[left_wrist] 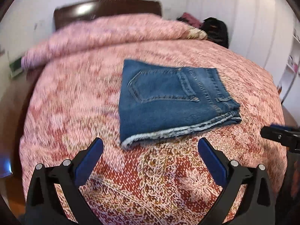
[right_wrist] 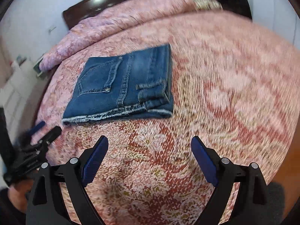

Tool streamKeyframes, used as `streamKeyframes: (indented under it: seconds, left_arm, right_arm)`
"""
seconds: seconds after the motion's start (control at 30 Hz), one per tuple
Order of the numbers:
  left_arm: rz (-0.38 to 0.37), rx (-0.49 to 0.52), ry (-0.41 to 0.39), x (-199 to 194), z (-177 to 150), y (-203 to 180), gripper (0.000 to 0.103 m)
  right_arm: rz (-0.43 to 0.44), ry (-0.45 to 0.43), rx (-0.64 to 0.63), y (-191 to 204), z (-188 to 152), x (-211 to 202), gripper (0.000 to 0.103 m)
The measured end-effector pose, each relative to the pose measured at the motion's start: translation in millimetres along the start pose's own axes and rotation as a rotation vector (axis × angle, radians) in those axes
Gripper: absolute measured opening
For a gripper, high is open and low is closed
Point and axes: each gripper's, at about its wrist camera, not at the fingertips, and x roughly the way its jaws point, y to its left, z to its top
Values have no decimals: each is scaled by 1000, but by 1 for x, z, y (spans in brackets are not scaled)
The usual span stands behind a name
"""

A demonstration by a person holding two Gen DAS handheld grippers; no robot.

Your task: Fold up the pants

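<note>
A pair of blue jeans (left_wrist: 168, 101) lies folded into a compact rectangle on the bed, back pocket up, frayed hems toward me. It also shows in the right wrist view (right_wrist: 127, 86). My left gripper (left_wrist: 150, 146) is open and empty, just short of the jeans' near edge. My right gripper (right_wrist: 149, 144) is open and empty, a little back from the jeans and to their right. The right gripper shows at the right edge of the left wrist view (left_wrist: 281, 135), and the left gripper at the lower left of the right wrist view (right_wrist: 43, 136).
A red and pink patterned bedspread (left_wrist: 93, 93) covers the bed. A dark wooden headboard (left_wrist: 106, 9) stands at the far end. Dark and maroon clothes (left_wrist: 213, 28) are piled at the far right corner. White cabinets (left_wrist: 262, 28) stand to the right.
</note>
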Motion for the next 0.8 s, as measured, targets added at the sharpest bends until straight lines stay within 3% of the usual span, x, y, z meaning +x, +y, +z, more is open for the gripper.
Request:
streamKeyframes:
  seconds: [0.13,0.6,0.8]
  left_arm:
    - [-3,22,-79,-13,2,-4,101]
    - [-6,59,-285,-54,12,-12,101]
    - [-44,69,-398,-76,24,-19,101]
  right_arm:
    - [-79,-71,-129,13,2,-7,89]
    - [-72,-253,-175,26,3,-45,89]
    - [-71,-428,-172,28,4,-82,89]
